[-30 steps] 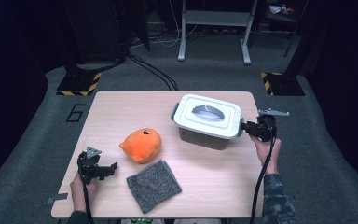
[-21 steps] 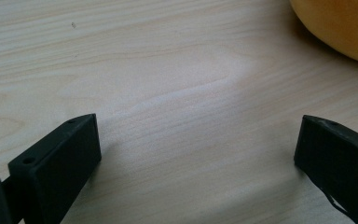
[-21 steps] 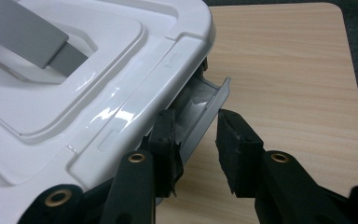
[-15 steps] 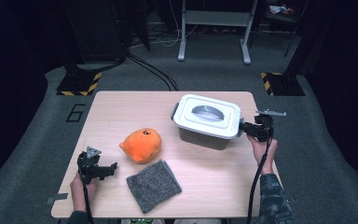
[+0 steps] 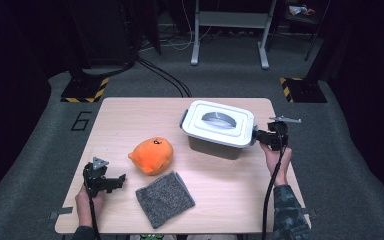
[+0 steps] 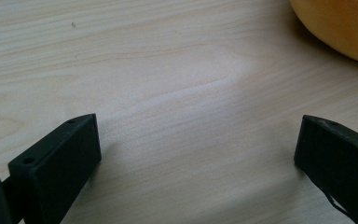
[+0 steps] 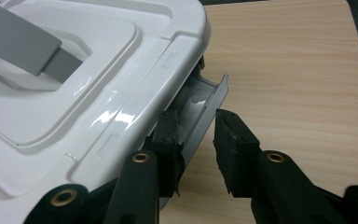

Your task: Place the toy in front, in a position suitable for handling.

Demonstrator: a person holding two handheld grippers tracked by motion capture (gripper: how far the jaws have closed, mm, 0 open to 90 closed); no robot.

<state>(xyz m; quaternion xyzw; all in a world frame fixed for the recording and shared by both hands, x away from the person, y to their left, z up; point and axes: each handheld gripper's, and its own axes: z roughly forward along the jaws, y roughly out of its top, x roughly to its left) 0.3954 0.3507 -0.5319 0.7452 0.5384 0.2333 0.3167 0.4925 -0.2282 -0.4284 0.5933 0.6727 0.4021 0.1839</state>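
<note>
Between the nearly closed right hand-held gripper [image 7: 196, 133] jaws, the box [image 7: 98, 88] latch [image 7: 204, 109], barely pinched.

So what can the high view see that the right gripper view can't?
High view: the orange plush toy, grey cloth and left tool. Right gripper view: up close, the right tool, which has just been closing, pinching a grey latch. Both: the white lidded box and the wooden table.
</note>
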